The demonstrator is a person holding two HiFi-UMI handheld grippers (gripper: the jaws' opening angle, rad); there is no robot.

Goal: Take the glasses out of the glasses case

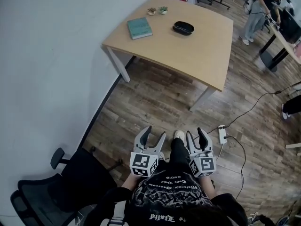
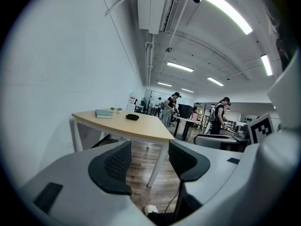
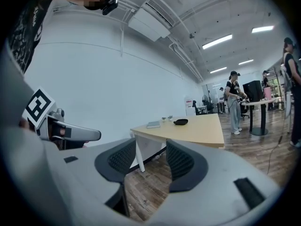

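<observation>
On the light wood table (image 1: 197, 60) across the room: black glasses case (image 1: 183, 28), lid shut, lying flat, nothing touching it. Teal book (image 1: 139, 28) lies left of the case in the head view, apart from it. Two small potted plants (image 1: 157, 11) sit near the table's far edge, beyond the book. Both grippers are well apart from the table, held low and close to the person's body over the wood floor (image 1: 155, 98). Left gripper (image 1: 155, 132): jaws spread, nothing between them; its own view shows only floor and the table through the gap. Right gripper (image 1: 195, 133): jaws likewise spread and empty, pointing roughly at the table, with the case small and distant on the tabletop in its view. The two grippers are side by side, near each other, not touching; a pale shoe (image 1: 178, 134) shows between them. White power strip (image 1: 222, 134) lies on the floor just right of the right gripper, with a black cable (image 1: 254, 107) running off toward the right. Black office chair (image 1: 66, 182) stands by the white wall (image 1: 47, 55) at lower left. Another person (image 1: 257, 11) stands at top right, well apart from the case.
</observation>
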